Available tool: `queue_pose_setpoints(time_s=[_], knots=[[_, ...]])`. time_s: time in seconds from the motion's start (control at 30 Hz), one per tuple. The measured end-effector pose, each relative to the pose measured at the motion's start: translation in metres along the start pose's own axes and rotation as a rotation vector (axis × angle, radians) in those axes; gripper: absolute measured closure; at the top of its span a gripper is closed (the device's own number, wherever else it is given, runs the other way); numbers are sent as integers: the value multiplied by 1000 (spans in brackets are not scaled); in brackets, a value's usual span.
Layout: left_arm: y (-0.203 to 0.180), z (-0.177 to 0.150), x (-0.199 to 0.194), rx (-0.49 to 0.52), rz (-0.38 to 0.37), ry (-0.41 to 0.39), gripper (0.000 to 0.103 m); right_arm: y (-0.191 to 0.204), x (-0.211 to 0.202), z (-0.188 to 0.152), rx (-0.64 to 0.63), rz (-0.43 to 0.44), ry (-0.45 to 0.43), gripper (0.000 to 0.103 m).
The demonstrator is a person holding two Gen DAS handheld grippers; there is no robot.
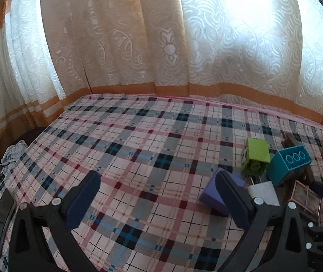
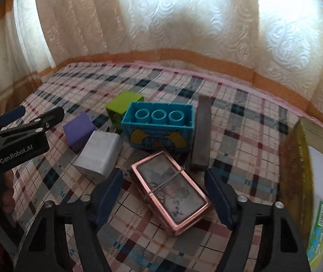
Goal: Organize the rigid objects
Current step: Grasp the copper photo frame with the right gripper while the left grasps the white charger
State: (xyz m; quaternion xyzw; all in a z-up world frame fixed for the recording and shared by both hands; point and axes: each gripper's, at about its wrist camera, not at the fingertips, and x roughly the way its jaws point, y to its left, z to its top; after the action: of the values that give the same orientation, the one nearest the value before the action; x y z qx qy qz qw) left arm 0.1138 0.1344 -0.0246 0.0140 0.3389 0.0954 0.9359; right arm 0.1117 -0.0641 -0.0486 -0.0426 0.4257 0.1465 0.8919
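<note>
Plaid-covered bed (image 1: 138, 136) before pale curtains.
Both grippers' fingers (image 1: 84, 201) spread wide, empty; copper-rimmed box (image 2: 170, 190) between right fingers (image 2: 109, 195).

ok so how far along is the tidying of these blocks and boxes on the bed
Nothing looks sorted yet. The purple block, white box, green block, teal brick and dark bar sit in a loose cluster on the plaid cloth. Both grippers are open and empty; the right gripper straddles the copper-rimmed case, probably the next pick. The left gripper holds nothing.
</note>
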Motion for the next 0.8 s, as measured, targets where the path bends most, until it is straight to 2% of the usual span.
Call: queue_pose_setpoints(time_s=[0.1, 0.17, 0.3, 0.4, 0.47, 0.6, 0.7, 0.8], knots=[[0, -1, 1, -1, -12, 20, 1, 0, -2, -3, 1, -8, 1, 40], [0, -2, 2, -5, -34, 36, 1, -1, -3, -6, 8, 2, 8, 54], [-4, -3, -4, -5, -92, 45, 1, -4, -12, -15, 37, 27, -4, 54], [-10, -5, -9, 8, -149, 48, 7, -8, -21, -23, 76, 59, -22, 54], [-15, -7, -13, 22, -195, 55, 9, -10, -33, -28, 99, 71, -68, 54], [-25, -11, -23, 25, -285, 46, 11, -12, -59, -38, 99, 12, -168, 54], [-36, -15, -27, 25, -364, 67, 12, -9, -77, -45, 69, -53, -233, 54], [-47, -19, -27, 27, -397, 88, 12, -6, -94, -53, 38, -127, -302, 54]])
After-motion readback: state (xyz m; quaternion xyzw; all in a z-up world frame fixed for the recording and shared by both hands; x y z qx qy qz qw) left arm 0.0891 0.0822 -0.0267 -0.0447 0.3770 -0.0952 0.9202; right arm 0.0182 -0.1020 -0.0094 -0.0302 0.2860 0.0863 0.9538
